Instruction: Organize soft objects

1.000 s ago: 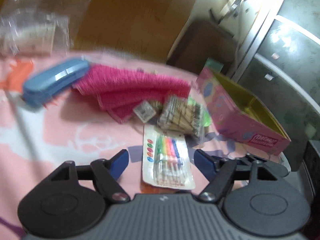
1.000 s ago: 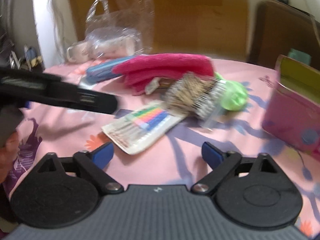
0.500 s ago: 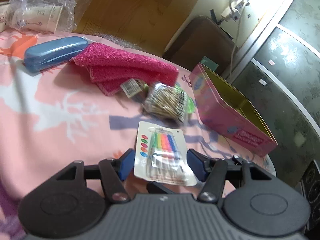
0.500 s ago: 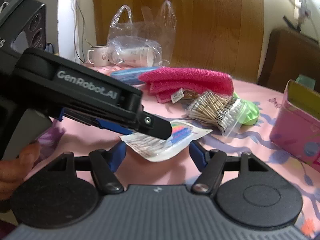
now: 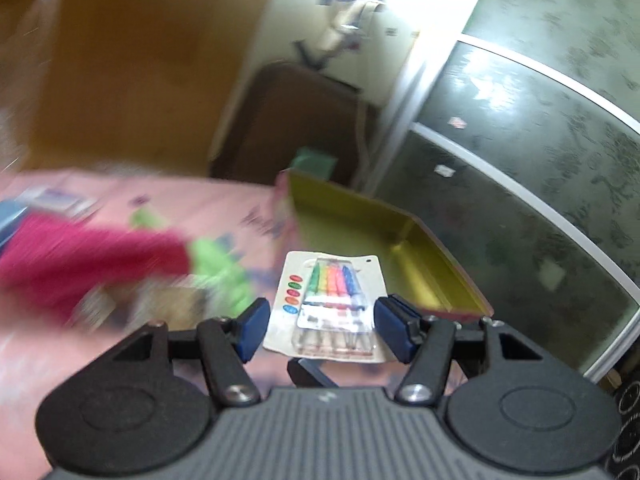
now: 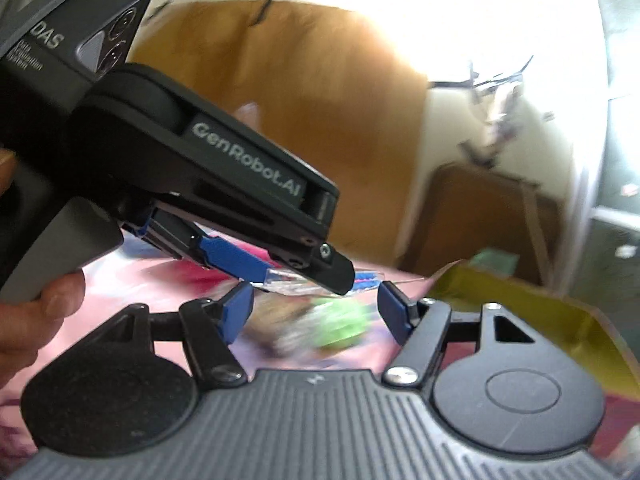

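My left gripper (image 5: pixel 322 322) is shut on a blister pack of coloured candles (image 5: pixel 332 304) and holds it in the air, close to the near edge of the open pink tin box (image 5: pixel 380 240) with a yellow inside. In the right wrist view the left gripper (image 6: pixel 304 276) pinches the clear pack (image 6: pixel 288 280) between its blue fingers. My right gripper (image 6: pixel 316 310) is open and empty, just behind and below it. A magenta towel (image 5: pixel 92 264), a green object (image 5: pixel 220 268) and a bag of cotton swabs (image 5: pixel 168 300) lie blurred on the pink tablecloth.
The tin box (image 6: pixel 520 304) also shows at right in the right wrist view. A brown chair (image 5: pixel 296 128) stands behind the table and frosted glass doors (image 5: pixel 520 184) stand at right. A blue case (image 5: pixel 10 216) lies at the far left edge.
My left gripper has lifted the candle pack off the table and carried it right toward the tin box. My right gripper has followed, tilting upward.
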Tool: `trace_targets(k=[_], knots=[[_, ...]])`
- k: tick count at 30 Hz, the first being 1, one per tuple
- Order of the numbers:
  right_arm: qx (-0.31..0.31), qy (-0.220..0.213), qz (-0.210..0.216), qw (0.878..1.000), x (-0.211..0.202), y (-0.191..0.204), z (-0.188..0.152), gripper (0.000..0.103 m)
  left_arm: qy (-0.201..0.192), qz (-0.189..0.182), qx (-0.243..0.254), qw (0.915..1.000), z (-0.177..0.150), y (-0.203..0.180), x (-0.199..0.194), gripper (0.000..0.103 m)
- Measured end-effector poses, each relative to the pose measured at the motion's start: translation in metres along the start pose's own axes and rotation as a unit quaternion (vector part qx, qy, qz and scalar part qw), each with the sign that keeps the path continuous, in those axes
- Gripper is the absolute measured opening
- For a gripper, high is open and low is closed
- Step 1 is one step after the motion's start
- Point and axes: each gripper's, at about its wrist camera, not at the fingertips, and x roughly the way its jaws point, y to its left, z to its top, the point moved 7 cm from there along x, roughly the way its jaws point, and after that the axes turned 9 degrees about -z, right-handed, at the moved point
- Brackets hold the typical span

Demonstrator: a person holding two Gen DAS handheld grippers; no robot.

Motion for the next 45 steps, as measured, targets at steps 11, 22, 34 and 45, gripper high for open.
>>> trace_targets(k=[11,22,34,45], knots=[[0.061,0.054,-0.126,0.989,0.08,-0.127,-0.025,0.084,0.044,-0.008,0.041,0.9981,0.02,-0.024,0.142,0.061],[0.104,0.029,-0.121,0.987,0.055,-0.115,-0.029,0.075,-0.07,0.089,-0.007,0.9936,-0.002,0.059,-0.01,0.066],[0.032,0.091,0.075,0.993,0.16,0.003,0.023,0.057,-0.124,0.171,-0.158,0.9644,-0.064,0.16,-0.149,0.064],[0.021,0.057,0.189,0.98,0.12,0.063,0.057,0.003,-0.163,0.132,-0.195,0.9582,-0.065,0.154,-0.179,0.074]])
